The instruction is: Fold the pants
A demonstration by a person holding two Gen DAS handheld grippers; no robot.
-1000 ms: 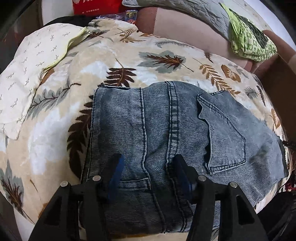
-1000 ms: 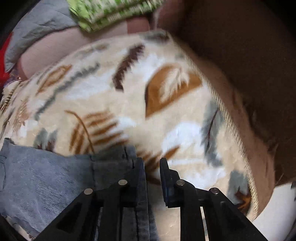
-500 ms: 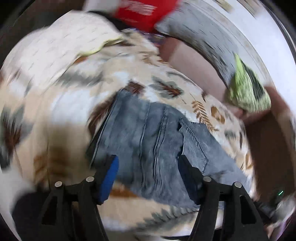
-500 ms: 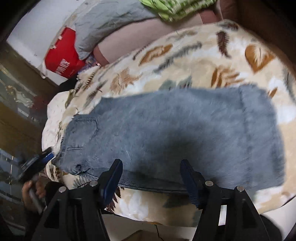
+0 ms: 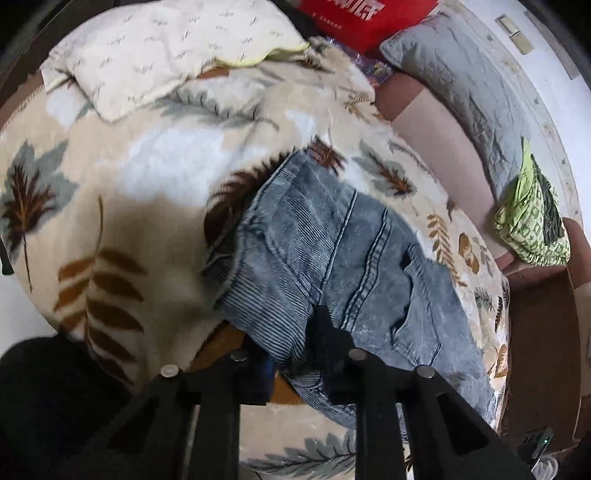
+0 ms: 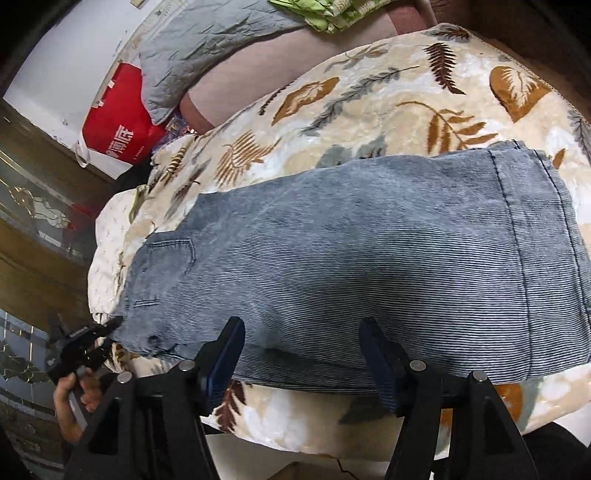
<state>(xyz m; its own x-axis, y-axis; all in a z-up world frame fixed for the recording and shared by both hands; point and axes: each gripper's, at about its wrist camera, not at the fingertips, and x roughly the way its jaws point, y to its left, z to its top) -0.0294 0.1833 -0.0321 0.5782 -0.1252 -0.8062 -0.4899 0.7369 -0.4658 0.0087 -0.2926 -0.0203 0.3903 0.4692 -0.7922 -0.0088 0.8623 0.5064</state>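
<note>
Grey-blue denim pants (image 6: 369,258) lie folded lengthwise on a leaf-print blanket (image 6: 369,92), waist at the left, hems at the right. In the left wrist view the waistband and back pocket of the pants (image 5: 332,258) fill the middle. My left gripper (image 5: 299,362) is closing, with the near waistband corner bunched between its pads. The right wrist view shows that left gripper (image 6: 107,328) pinching the same corner, a hand (image 6: 70,398) behind it. My right gripper (image 6: 303,354) is open over the pants' near long edge, its fingers (image 6: 225,354) pressing on nothing.
A cream pillow (image 5: 166,48) lies at the blanket's far left. Behind it are a red bag (image 5: 362,18), a grey quilted cover (image 5: 461,81) and a folded green cloth (image 5: 532,221). A brown wooden side (image 5: 535,350) borders the bed on the right.
My left gripper rolled, shifted to the waistband corner and closed on it. My right gripper opened and swung from the hem end to the middle of the pants' near edge.
</note>
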